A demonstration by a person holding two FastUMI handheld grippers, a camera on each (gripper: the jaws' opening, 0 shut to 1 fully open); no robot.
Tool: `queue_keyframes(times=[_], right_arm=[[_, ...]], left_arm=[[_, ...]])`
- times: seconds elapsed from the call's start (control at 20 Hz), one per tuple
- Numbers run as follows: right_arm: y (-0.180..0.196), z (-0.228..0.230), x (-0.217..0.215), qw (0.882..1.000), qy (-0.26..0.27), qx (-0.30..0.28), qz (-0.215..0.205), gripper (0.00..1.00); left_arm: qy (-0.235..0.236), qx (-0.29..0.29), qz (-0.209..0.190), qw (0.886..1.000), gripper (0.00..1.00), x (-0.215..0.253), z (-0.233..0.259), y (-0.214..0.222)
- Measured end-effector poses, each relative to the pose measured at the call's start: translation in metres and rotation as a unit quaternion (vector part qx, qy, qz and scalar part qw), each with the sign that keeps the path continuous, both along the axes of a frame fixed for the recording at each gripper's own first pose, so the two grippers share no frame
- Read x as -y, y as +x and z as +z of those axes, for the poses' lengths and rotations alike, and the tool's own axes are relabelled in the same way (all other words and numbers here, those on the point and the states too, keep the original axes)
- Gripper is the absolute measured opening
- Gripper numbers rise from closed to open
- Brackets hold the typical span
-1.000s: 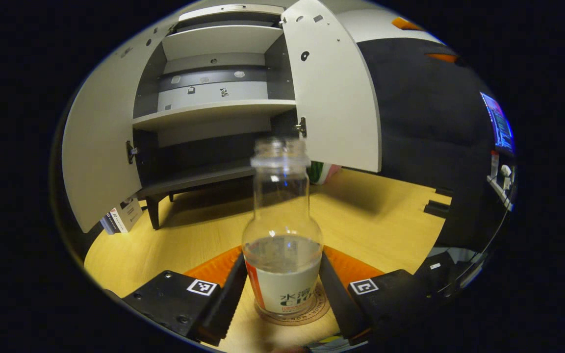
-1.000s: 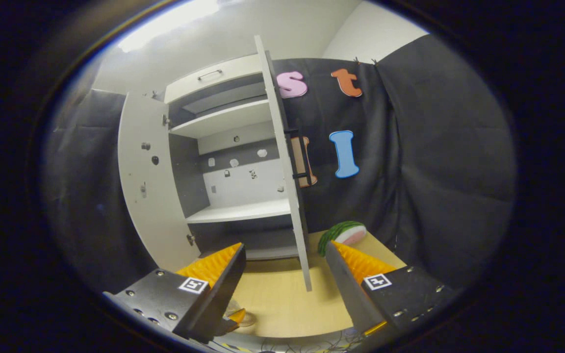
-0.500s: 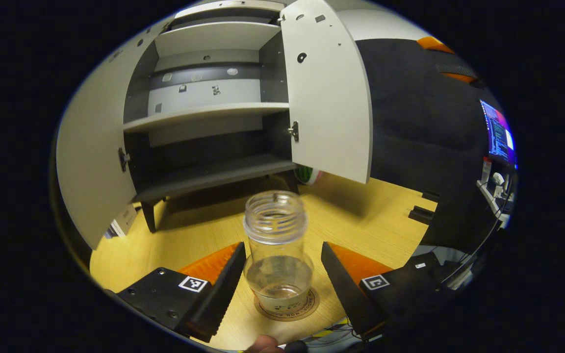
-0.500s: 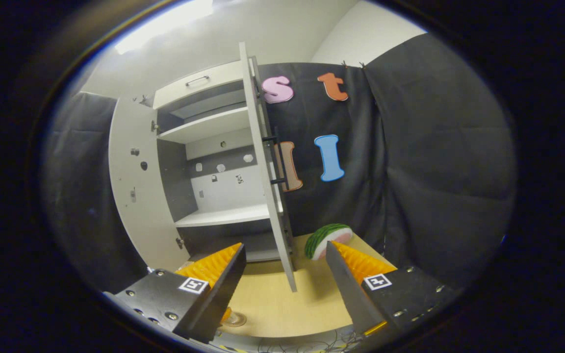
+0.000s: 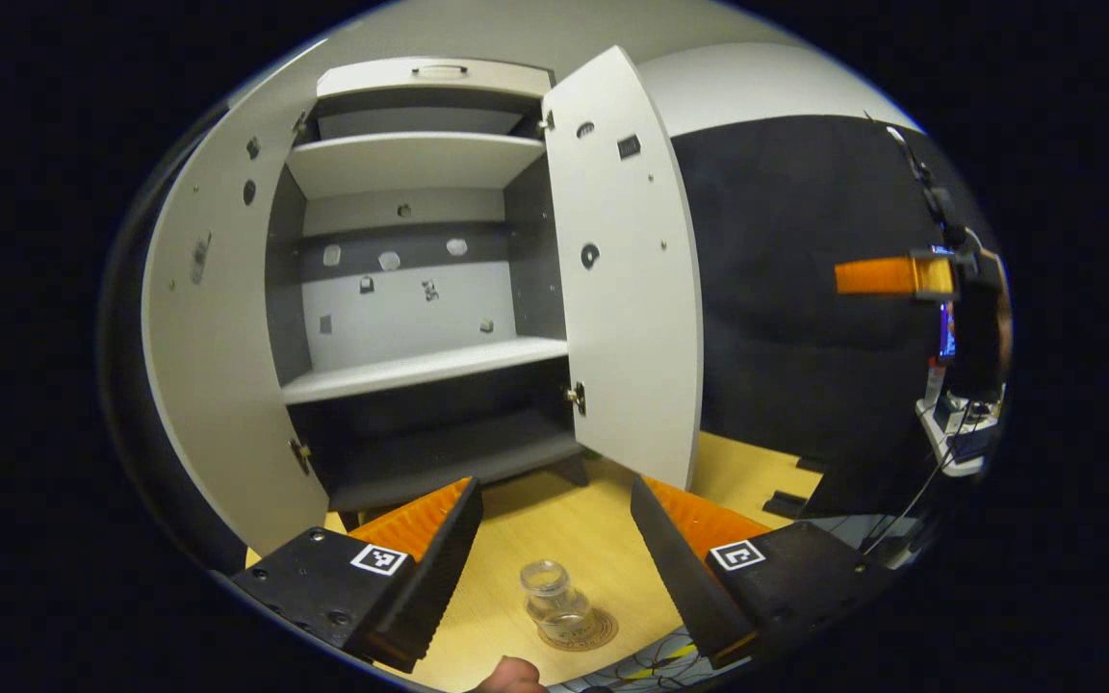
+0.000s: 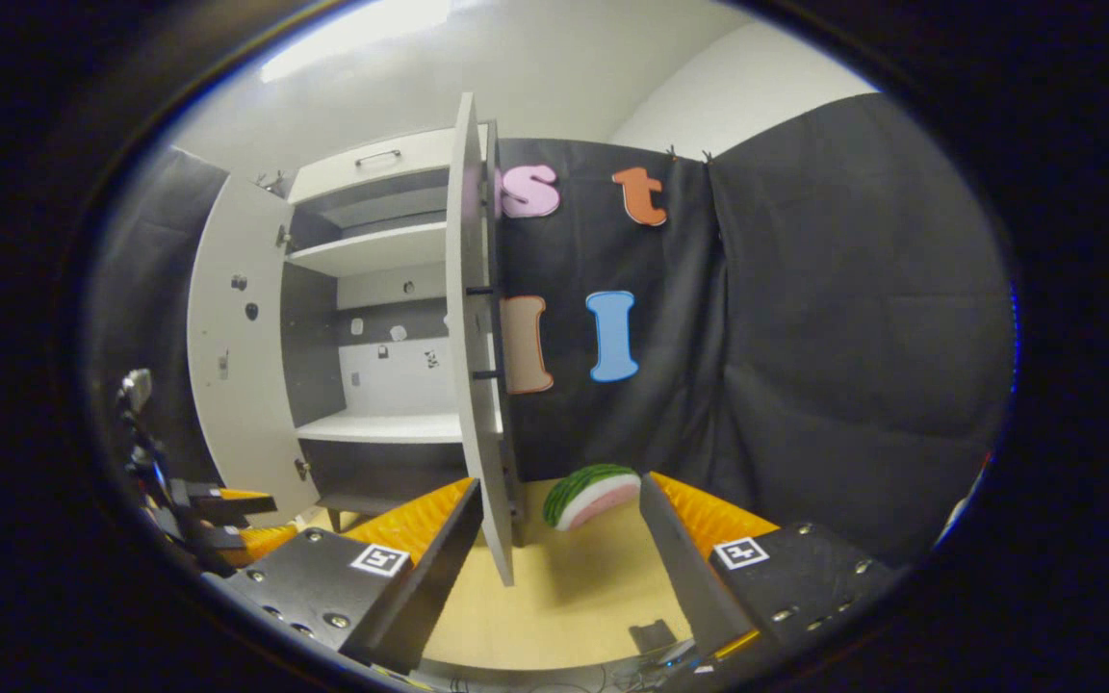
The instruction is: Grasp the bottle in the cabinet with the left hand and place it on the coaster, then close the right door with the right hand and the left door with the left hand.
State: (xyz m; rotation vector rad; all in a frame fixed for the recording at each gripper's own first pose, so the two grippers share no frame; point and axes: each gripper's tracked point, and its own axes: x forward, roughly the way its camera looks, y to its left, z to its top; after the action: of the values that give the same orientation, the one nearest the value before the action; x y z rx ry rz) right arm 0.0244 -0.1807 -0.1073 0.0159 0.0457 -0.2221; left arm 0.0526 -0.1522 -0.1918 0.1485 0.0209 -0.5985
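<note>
A clear, uncapped bottle (image 5: pixel 554 602) stands upright on a round coaster (image 5: pixel 581 630) on the wooden table, small and low in the left gripper view. My left gripper (image 5: pixel 554 539) hangs open well above and behind it, touching nothing. The white cabinet (image 5: pixel 420 366) has both doors swung open, the left door (image 5: pixel 218 366) and the right door (image 5: pixel 627 289). In the right gripper view, my right gripper (image 6: pixel 559 549) is open, with the right door (image 6: pixel 473 337) edge-on just ahead of its left finger. The left gripper (image 6: pixel 218 505) shows at the far left there.
A toy watermelon slice (image 6: pixel 593 496) lies on the table (image 6: pixel 574 597) behind the right door. A small dark object (image 6: pixel 653 635) sits near the table's front edge. The other gripper (image 5: pixel 887 276) and the hand holding it hover at the far right of the left gripper view.
The left gripper let go of the bottle and rose up and back, leaving it on the coaster. The right gripper shifted right, so the right door now appears edge-on.
</note>
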Motion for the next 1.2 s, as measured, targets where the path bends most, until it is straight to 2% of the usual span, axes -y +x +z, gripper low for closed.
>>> queue_keyframes(times=[0.2, 0.3, 0.4, 0.5, 0.6, 0.65, 0.75, 0.8, 0.85, 0.95, 1.05, 1.15, 1.2], right_arm=[[0.024, 0.027, 0.029, 1.0, 0.0, 0.022, -0.015, 1.0], [0.043, 0.034, 0.03, 1.0, -0.003, 0.014, 0.0, 0.99], [0.061, 0.039, 0.043, 1.0, -0.014, -0.001, -0.006, 0.99], [0.082, 0.047, 0.05, 1.0, 0.004, -0.011, -0.01, 0.99], [0.107, 0.058, 0.043, 1.0, 0.026, -0.006, 0.007, 0.99], [0.12, 0.062, 0.041, 0.999, 0.046, -0.004, 0.012, 0.99], [0.146, 0.071, 0.059, 0.997, 0.077, 0.009, -0.019, 0.99], [0.155, 0.076, 0.062, 0.996, 0.087, 0.016, -0.025, 0.94], [0.165, 0.08, 0.062, 0.995, 0.093, 0.018, -0.025, 0.99], [0.181, 0.085, 0.047, 0.997, 0.073, 0.013, -0.011, 0.99], [0.198, 0.095, 0.025, 0.998, 0.051, 0.017, 0.021, 0.99], [0.202, 0.102, 0.014, 0.999, 0.007, 0.016, 0.034, 0.99], [0.199, 0.109, 0.013, 0.999, -0.006, 0.021, 0.031, 0.87]], left_arm=[[-0.027, 0.004, -0.005, 1.0, 0.98, -0.021, 0.058, -0.006], [-0.042, -0.004, 0.005, 0.999, 0.98, -0.038, 0.078, -0.003], [-0.066, -0.007, 0.018, 0.998, 0.98, -0.055, 0.098, 0.001], [-0.096, -0.005, 0.013, 0.995, 0.98, -0.067, 0.119, 0.003], [-0.087, -0.001, 0.012, 0.996, 0.97, -0.085, 0.129, 0.008], [-0.074, 0.011, 0.024, 0.997, 0.97, -0.099, 0.135, 0.012], [-0.057, 0.038, 0.058, 0.996, 0.97, -0.125, 0.145, 0.017], [-0.06, 0.051, 0.072, 0.994, 0.97, -0.136, 0.149, 0.017], [-0.07, 0.062, 0.078, 0.993, 0.97, -0.143, 0.149, 0.016], [-0.069, 0.052, 0.099, 0.991, 0.96, -0.166, 0.131, 0.016], [-0.059, 0.027, 0.112, 0.992, 0.99, -0.185, 0.111, 0.013], [-0.059, 0.012, 0.134, 0.989, 0.97, -0.208, 0.1, 0.012], [-0.079, 0.011, 0.136, 0.987, 0.98, -0.215, 0.1, 0.01]])
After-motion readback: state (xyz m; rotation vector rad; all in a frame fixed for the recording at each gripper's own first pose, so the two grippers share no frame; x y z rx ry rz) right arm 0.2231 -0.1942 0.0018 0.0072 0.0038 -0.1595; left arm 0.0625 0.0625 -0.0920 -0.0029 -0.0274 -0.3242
